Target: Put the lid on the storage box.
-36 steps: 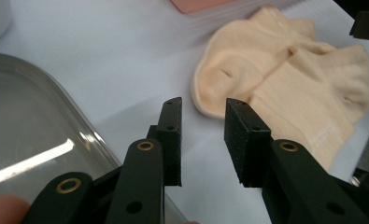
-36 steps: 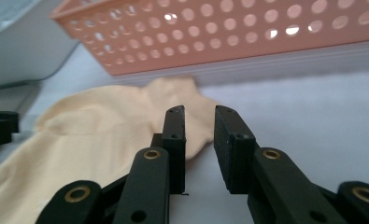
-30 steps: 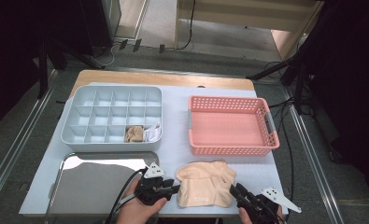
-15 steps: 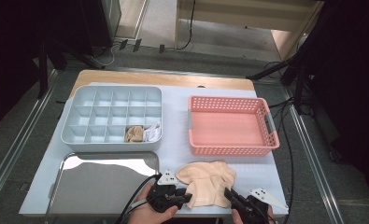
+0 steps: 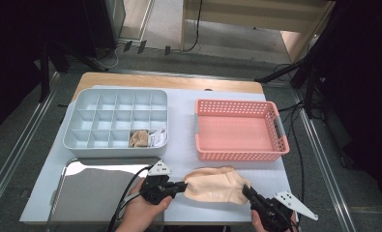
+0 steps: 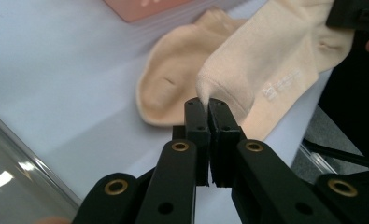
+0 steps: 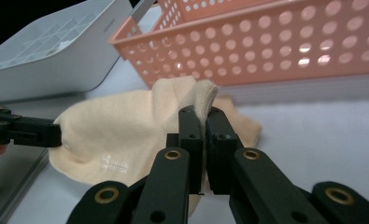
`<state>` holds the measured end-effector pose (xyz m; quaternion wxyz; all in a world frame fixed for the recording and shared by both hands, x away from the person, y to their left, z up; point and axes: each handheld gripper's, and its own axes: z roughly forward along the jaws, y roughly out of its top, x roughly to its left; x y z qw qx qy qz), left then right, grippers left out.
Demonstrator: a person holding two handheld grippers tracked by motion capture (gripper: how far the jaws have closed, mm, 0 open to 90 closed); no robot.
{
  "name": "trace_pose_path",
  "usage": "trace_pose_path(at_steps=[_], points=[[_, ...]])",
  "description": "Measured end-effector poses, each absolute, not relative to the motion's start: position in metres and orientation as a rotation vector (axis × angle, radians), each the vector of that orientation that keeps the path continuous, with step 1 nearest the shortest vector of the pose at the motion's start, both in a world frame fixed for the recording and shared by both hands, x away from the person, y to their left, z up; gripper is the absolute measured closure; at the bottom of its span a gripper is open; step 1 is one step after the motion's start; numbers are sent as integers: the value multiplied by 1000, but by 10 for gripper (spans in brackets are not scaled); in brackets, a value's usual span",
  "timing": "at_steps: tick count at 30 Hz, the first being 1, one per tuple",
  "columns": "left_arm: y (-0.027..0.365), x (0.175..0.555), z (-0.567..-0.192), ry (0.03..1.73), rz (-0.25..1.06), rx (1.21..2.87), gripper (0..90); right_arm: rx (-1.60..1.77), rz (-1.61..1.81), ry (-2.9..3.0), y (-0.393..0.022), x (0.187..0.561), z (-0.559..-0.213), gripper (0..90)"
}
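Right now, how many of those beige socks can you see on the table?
2, maybe more. The upper sock is pinched at opposite ends by the left gripper and right gripper. A second sock lies beneath it. The divided tray may hold another.

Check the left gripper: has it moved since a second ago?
Yes. The left gripper has slid right, away from the steel tray, and its jaws have just closed on the sock.

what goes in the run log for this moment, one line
left gripper: shut on top sock toe | right gripper: shut on top sock cuff | second sock: flat beneath | pink basket: behind | jaws just closed
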<state>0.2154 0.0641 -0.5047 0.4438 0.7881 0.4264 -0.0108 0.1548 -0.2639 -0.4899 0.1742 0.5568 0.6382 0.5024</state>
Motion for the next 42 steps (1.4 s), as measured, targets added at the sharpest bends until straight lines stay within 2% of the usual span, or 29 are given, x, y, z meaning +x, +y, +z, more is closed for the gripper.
trace_pose_path(at_steps=[7, 12, 14, 16, 20, 24, 29, 39, 42], points=[[54, 232, -507, 1112, 50, 2000, 876, 1660, 1353, 1853, -268, 185, -507, 870], [54, 232, -515, 1146, 75, 1991, 697, 1648, 1337, 1849, -269, 191, -520, 804], [57, 232, -516, 1166, 73, 1978, 654, 1654, 1349, 1817, -274, 191, -521, 760], [57, 231, -518, 1161, 54, 1974, 631, 1682, 1366, 1804, -278, 191, -522, 757], [55, 227, -518, 1135, 73, 1950, 645, 1695, 1400, 1831, -279, 192, -524, 743], [53, 225, -516, 1108, 80, 1944, 749, 1688, 1358, 1845, -272, 194, -526, 838], [52, 225, -517, 1110, 92, 1969, 874, 1663, 1347, 1842, -269, 194, -524, 861], [58, 223, -515, 1121, 127, 1953, 893, 1560, 1372, 1820, -266, 195, -520, 863], [56, 223, -519, 1115, 122, 1995, 885, 1585, 1322, 1853, -265, 201, -527, 860]])
